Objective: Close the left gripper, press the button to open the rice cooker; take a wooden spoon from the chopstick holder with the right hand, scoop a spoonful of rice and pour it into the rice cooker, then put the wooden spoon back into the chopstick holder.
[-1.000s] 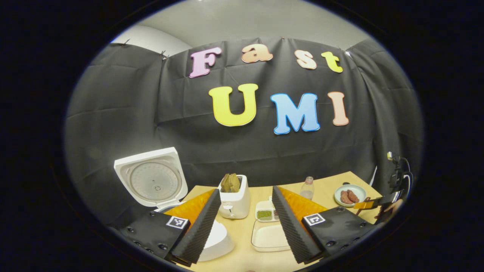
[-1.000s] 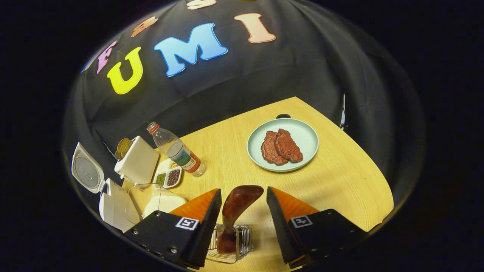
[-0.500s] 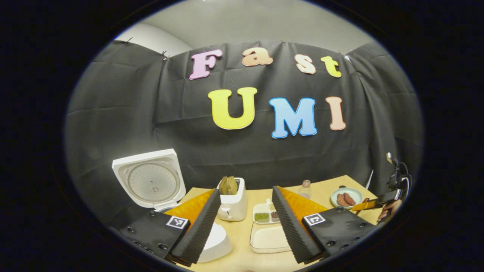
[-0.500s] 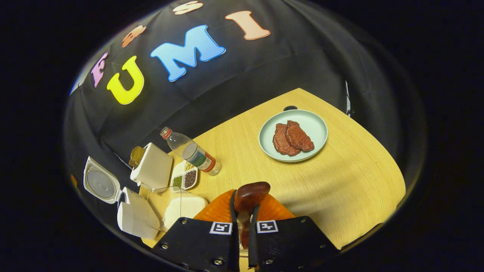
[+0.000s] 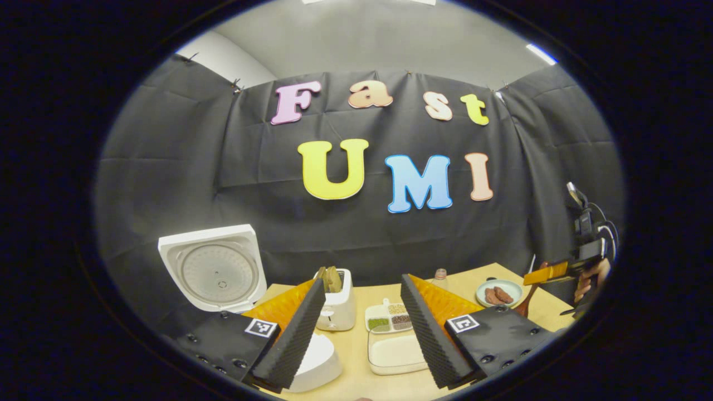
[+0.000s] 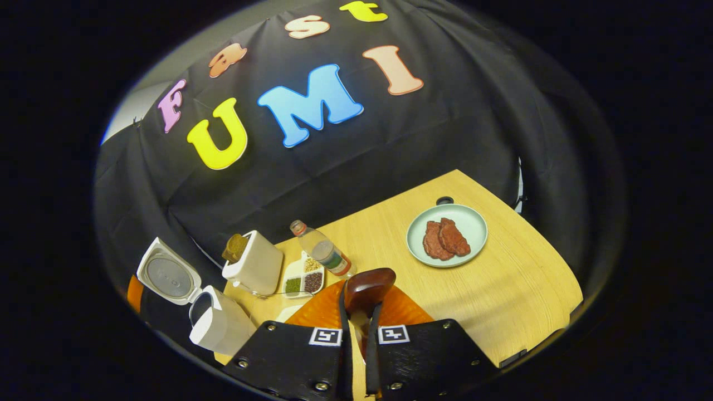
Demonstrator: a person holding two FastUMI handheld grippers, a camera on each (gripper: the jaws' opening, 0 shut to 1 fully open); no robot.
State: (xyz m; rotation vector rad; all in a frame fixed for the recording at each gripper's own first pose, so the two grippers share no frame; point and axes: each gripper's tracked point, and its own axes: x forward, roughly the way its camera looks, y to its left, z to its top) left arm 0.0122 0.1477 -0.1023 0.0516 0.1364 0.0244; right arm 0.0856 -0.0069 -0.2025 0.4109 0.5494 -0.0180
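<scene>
Your right gripper (image 6: 359,312) has its jaws pinching the dark brown wooden spoon (image 6: 365,285) above the worktop (image 6: 518,278); your left gripper (image 5: 362,328) idles with jaws spread by the white rice cooker (image 5: 214,273), lid up. Next, I judge, carry the spoon to the shallow white rice tray (image 5: 394,352) and scoop

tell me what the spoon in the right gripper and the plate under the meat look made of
Wooden spoon: dark reddish-brown wood, seemingly lacquered, given the glossy highlight on its bowl. Plate: pale green, smooth and evenly coloured with a soft sheen, so glazed ceramic or melamine; the look leaves that open.
</scene>
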